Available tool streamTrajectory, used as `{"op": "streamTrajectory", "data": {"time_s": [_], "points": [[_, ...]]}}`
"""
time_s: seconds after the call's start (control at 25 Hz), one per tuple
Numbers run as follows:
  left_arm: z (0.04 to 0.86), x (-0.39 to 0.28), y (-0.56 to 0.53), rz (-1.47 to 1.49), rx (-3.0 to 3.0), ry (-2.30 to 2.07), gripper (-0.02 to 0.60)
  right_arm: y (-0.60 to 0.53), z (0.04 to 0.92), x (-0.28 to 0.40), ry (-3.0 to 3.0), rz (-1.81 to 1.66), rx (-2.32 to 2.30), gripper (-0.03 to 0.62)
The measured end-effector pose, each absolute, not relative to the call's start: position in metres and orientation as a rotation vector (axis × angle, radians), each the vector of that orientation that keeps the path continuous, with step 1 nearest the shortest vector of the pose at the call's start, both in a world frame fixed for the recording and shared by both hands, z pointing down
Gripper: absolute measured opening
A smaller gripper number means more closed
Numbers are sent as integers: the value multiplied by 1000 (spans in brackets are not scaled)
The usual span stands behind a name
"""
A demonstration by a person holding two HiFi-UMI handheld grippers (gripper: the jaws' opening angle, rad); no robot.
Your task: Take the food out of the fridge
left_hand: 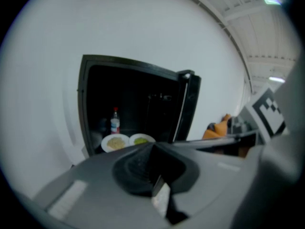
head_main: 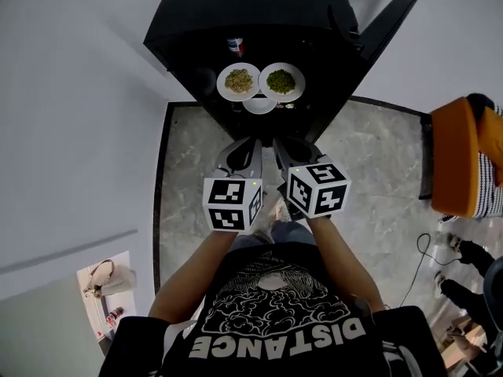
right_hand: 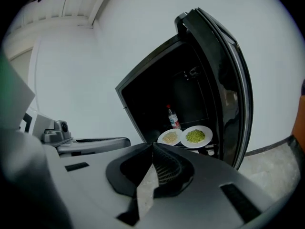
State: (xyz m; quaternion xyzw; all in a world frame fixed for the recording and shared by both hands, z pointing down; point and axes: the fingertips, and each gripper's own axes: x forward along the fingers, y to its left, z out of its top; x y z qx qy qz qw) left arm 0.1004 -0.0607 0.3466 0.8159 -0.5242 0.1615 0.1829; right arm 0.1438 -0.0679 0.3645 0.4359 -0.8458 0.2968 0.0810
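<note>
A black fridge [head_main: 259, 14] stands open ahead of me, its door [head_main: 385, 22] swung out to the right. On a shelf inside sit a white plate of beige food [head_main: 239, 81] and a white plate of green food [head_main: 281, 81], side by side, with a smaller white dish [head_main: 259, 105] just below them and a bottle [head_main: 235, 46] behind. My left gripper [head_main: 250, 144] and right gripper [head_main: 280, 144] hover close together in front of the shelf, short of the plates, both shut and empty. The gripper views show the beige plate [left_hand: 115, 142] [right_hand: 170, 137] and the green plate [left_hand: 141, 140] [right_hand: 196, 136].
The open door [right_hand: 228, 89] stands right of the plates. An orange seat [head_main: 464, 159] with a person beside it is at the far right, and a cable [head_main: 420, 258] lies on the marble floor. A small table [head_main: 106, 285] with items is at lower left.
</note>
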Motion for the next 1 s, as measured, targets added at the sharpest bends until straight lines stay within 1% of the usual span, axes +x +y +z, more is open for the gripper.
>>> {"op": "streamTrajectory", "data": {"time_s": [0.32,1.0], "points": [[359,107,-92,441,2386,-1356,0,-93,395,162,-2467,1089,1467,3],[410,100,-151,522,2624,-871,1,-153,461,152,-2291,1361,2112,3]]}}
